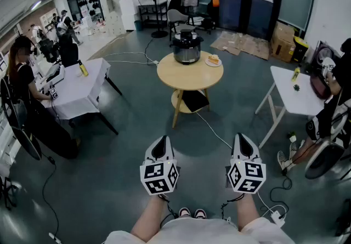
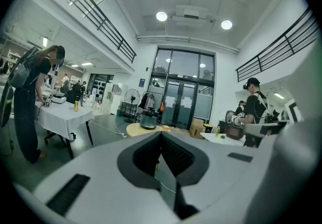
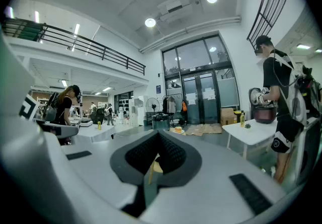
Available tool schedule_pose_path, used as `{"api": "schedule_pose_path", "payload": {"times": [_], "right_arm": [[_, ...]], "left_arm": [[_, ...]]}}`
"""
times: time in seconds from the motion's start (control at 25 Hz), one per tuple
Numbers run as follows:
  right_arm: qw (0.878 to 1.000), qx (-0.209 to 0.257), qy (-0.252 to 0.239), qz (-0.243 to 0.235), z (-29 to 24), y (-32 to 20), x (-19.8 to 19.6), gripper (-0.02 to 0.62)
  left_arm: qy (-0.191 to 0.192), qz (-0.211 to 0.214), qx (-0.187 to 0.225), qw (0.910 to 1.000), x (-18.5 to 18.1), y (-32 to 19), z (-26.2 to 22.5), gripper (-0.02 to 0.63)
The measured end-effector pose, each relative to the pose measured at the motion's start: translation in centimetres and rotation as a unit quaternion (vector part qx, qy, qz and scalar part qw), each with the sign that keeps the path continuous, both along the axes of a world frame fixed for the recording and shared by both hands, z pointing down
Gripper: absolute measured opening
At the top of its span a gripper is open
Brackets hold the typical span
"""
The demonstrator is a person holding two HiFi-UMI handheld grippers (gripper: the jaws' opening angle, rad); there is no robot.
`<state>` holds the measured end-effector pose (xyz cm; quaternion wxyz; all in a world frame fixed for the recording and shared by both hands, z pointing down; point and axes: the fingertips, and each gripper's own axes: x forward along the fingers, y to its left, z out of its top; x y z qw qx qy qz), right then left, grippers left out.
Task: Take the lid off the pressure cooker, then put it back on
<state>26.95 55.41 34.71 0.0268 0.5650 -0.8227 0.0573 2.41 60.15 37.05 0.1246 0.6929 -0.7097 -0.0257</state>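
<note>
2 grippers held near level over grey floor (image 1: 109,149), well apart from task's things. Jaws of left gripper (image 1: 160,141) seen pressed together, nothing between. Jaws of right gripper (image 1: 243,140) likewise closed, empty. Farther off, pressure cooker (image 1: 187,46) seen upright on round wooden table (image 1: 181,79), lid (image 1: 187,34) seated on top. 1 small plate (image 1: 213,61) placed just beside cooker's right.
</note>
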Motion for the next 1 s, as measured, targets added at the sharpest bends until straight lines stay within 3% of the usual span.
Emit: {"api": "schedule_pose_path", "payload": {"times": [0.44, 0.8, 0.92, 1.0], "right_arm": [[1.0, 0.006, 0.005, -0.014, -0.4, -0.4, 1.1, -0.002], [0.999, -0.015, -0.029, -0.016, 0.4, -2.0, 3.2, 0.0], [0.999, -0.02, -0.035, -0.011, 0.8, -2.4, 3.7, 0.0], [0.999, -0.023, -0.039, -0.009, 1.0, -2.6, 3.9, 0.0]], "left_arm": [[0.02, -0.012, -0.008, 0.9997, 0.7, -0.9, 1.2, -0.005], [0.0, 0.008, -0.007, 0.9999, 2.3, -2.3, 0.7, -0.002], [-0.003, 0.028, -0.009, 0.9995, 2.9, -3.0, 0.3, 0.077], [-0.01, 0.038, -0.011, 0.9992, 3.3, -3.2, 0.1, 0.086]]}}
